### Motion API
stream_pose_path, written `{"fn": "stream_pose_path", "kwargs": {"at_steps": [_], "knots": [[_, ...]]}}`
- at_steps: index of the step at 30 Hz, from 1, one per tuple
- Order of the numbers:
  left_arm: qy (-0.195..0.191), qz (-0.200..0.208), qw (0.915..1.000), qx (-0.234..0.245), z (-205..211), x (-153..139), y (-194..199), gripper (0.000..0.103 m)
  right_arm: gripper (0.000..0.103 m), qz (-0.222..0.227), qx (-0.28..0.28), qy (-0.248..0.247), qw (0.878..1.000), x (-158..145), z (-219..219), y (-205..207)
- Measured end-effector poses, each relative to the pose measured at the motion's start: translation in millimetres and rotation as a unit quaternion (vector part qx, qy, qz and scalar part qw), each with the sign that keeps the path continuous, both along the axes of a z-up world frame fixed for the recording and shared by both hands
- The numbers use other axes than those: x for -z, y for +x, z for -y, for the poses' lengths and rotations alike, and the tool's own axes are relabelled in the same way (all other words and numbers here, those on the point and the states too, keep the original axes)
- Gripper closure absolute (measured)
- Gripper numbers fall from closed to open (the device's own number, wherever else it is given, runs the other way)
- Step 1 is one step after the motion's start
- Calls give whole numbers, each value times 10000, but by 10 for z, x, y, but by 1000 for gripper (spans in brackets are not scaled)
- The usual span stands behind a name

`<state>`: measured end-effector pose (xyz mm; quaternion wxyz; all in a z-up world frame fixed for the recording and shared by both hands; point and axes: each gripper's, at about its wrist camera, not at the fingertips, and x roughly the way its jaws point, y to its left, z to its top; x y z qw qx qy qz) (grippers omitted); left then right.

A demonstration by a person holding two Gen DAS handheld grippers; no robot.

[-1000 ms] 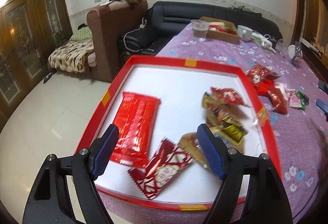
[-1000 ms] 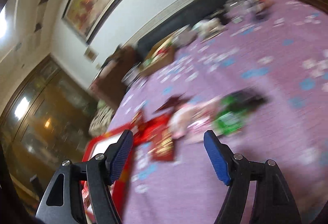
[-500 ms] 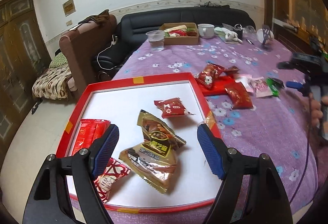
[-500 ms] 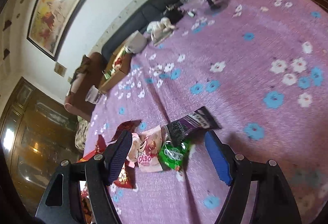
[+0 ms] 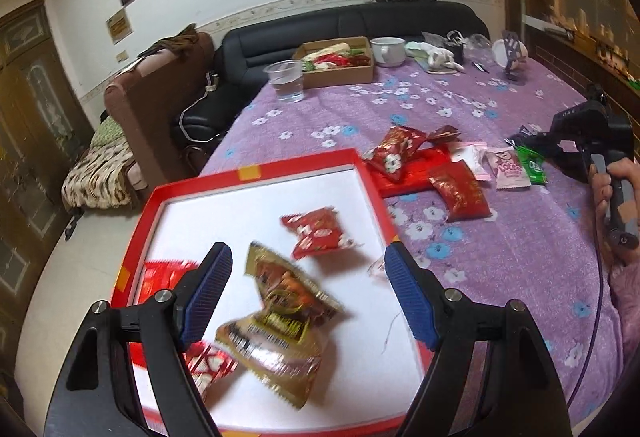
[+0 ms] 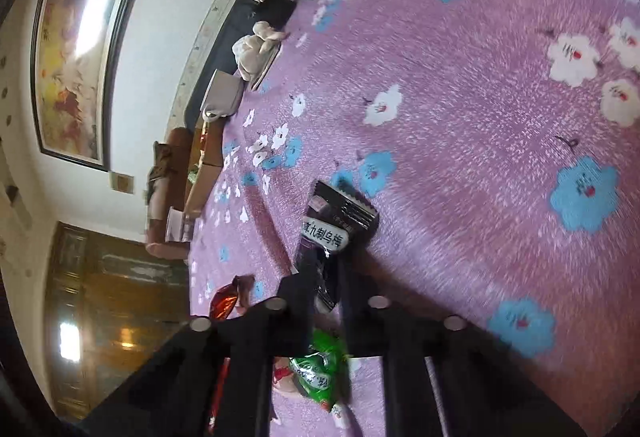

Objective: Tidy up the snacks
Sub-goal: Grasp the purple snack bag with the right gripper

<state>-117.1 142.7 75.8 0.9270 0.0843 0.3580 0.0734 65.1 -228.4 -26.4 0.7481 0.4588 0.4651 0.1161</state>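
Note:
My left gripper (image 5: 307,297) is open and empty above a red-rimmed white tray (image 5: 256,169). The tray holds a small red packet (image 5: 317,233), gold-brown packets (image 5: 280,325) and a long red packet (image 5: 160,273). Right of the tray, on the purple cloth, lie red packets (image 5: 424,173), a pink packet (image 5: 505,169) and a green packet (image 5: 530,167). My right gripper (image 6: 326,281) is shut on a black-purple packet (image 6: 334,223), with the green packet (image 6: 318,369) just below it. The right gripper also shows in the left wrist view (image 5: 576,141).
At the table's far end stand a plastic cup of water (image 5: 286,80), a cardboard box of snacks (image 5: 338,61) and a white mug (image 5: 388,51). A black sofa (image 5: 360,25) and a brown armchair (image 5: 160,93) lie beyond the table.
My right gripper has dropped to the packets and closed on the black-purple one. My left gripper has shifted a little over the tray and stays open.

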Motion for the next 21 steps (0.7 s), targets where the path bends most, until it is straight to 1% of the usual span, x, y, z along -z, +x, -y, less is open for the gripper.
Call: {"fn": "stream_pose_path", "kwargs": {"at_steps": [2, 3, 6, 10, 11, 12, 14, 16, 18, 19, 21], "knots": [[58, -6, 10000, 60, 33, -44, 103, 24, 95, -33, -93, 114, 9999, 10, 18, 34], [101, 17, 9999, 92, 44, -75, 165, 24, 90, 22, -66, 118, 9999, -5, 23, 37], [269, 58, 9995, 153, 72, -145, 382, 24, 85, 147, -93, -419, 9990, -106, -13, 86], [455, -116, 9978, 474, 139, -151, 805, 24, 75, 208, -78, -399, 9990, -128, -49, 164], [508, -157, 9972, 525, 156, -139, 885, 24, 71, 232, -75, -434, 9988, -151, -69, 186], [590, -209, 9965, 559, 177, -115, 983, 24, 66, 276, -82, -518, 9982, -179, -92, 198], [699, -314, 9949, 651, 207, -65, 1157, 24, 63, 389, -121, -941, 9947, -250, -186, 212], [715, -361, 9938, 775, 243, -30, 1291, 24, 63, 506, -160, -1608, 9856, -329, -304, 224], [667, -376, 9926, 939, 285, -10, 1345, 24, 70, 589, -230, -2317, 9707, -373, -435, 235], [657, -372, 9918, 1030, 309, -3, 1365, 24, 72, 608, -294, -2680, 9611, -390, -515, 245], [700, -371, 9887, 1271, 382, 5, 1418, 24, 78, 643, -435, -3393, 9375, -413, -666, 263]]}}
